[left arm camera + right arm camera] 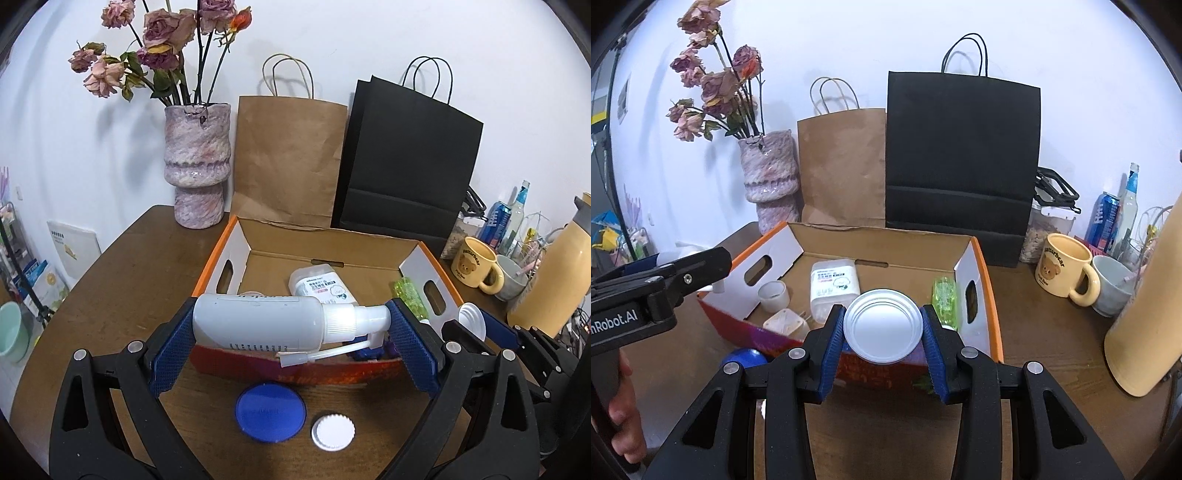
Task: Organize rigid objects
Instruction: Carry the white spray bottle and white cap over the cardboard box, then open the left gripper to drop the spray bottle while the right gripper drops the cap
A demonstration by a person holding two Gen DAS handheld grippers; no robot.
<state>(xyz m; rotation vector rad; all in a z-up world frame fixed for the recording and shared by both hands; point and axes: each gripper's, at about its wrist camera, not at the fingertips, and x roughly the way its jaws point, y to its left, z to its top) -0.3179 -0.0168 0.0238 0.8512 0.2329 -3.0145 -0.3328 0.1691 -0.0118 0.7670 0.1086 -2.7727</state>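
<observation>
Left wrist view: left gripper (pixel 291 328) clamped lengthwise on a grey spray bottle (pixel 258 325), nozzle toward 3 o'clock, held over the near wall of the orange cardboard box (pixel 428 251); bottle print unreadable. Blue lid (pixel 270 411) and white cap (pixel 333 431) on table at 6 o'clock. Mug (pixel 476 267) at 3 o'clock, bear print. Right wrist view: right gripper (pixel 882 328) pinching a round white lid (pixel 882 325) above the box's near edge. "nRobot.AI" on the other gripper at 9 o'clock. Mug reads "butterbear".
</observation>
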